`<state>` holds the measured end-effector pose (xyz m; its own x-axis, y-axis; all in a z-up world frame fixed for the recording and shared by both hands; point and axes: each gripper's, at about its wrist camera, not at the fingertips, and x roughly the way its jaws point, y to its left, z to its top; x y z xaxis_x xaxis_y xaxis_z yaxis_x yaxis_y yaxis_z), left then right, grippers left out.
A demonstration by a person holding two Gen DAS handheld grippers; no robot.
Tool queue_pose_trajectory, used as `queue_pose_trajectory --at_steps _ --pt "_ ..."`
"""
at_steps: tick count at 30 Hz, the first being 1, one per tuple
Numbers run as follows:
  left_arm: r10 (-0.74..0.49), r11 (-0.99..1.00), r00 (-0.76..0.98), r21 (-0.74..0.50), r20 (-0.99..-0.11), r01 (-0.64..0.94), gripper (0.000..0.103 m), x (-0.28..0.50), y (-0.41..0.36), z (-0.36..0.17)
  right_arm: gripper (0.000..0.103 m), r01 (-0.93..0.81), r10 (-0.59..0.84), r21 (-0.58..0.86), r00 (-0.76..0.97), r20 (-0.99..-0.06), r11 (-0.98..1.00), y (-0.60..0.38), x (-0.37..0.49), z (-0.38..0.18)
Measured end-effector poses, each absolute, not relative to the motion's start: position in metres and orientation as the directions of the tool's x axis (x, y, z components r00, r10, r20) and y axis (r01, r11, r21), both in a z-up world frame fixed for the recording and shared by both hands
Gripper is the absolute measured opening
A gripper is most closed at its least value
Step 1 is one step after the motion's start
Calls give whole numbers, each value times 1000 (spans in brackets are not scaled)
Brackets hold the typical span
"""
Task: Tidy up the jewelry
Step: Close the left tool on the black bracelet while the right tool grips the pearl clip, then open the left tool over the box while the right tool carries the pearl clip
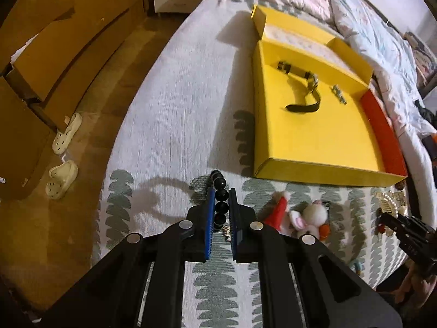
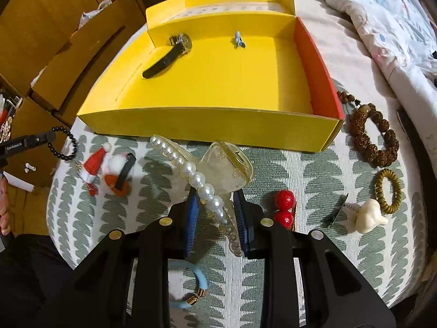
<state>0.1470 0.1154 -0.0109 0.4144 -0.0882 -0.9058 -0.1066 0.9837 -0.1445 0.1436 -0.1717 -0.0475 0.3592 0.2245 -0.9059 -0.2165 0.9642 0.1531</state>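
My left gripper (image 1: 220, 191) is shut on a black bead bracelet (image 1: 220, 194), held above the bedspread short of the yellow box (image 1: 314, 139); it also shows in the right wrist view (image 2: 62, 143). The box (image 2: 207, 121) holds a black-strapped watch (image 1: 301, 88) (image 2: 170, 54) and a small blue clip (image 1: 339, 94) (image 2: 238, 39). My right gripper (image 2: 215, 196) is shut on a pearl-trimmed clear hair claw (image 2: 215, 175), just in front of the box's near wall.
On the bedspread lie Santa and plush clips (image 2: 109, 169) (image 1: 297, 216), red ball hair ties (image 2: 284, 205), a brown bead bracelet (image 2: 372, 134), an olive coil tie (image 2: 387, 190), a white clip (image 2: 367, 216) and a blue hair tie (image 2: 191, 289). The bed edge is left; a quilt (image 1: 368, 27) is right.
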Motion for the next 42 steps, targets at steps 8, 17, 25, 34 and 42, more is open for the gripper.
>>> queue_pose_trajectory --at_steps 8,17,25,34,42 --pt "-149 978 497 -201 -855 -53 10 140 101 32 27 -227 299 223 394 -869 948 -176 145 -21" --pt "-227 972 504 -229 -833 58 10 166 58 67 27 -239 320 234 442 -838 942 -166 188 18" --pt "-265 964 421 -239 -868 114 10 221 9 49 27 -215 276 200 423 -863 956 -157 258 10" --pt "-259 966 306 -239 -916 102 10 258 -7 -2 27 -191 207 150 332 -920 970 -152 312 -46" --pt "-323 946 243 -304 -915 114 10 266 -9 -19 27 -190 184 131 295 -938 973 -150 333 -66"
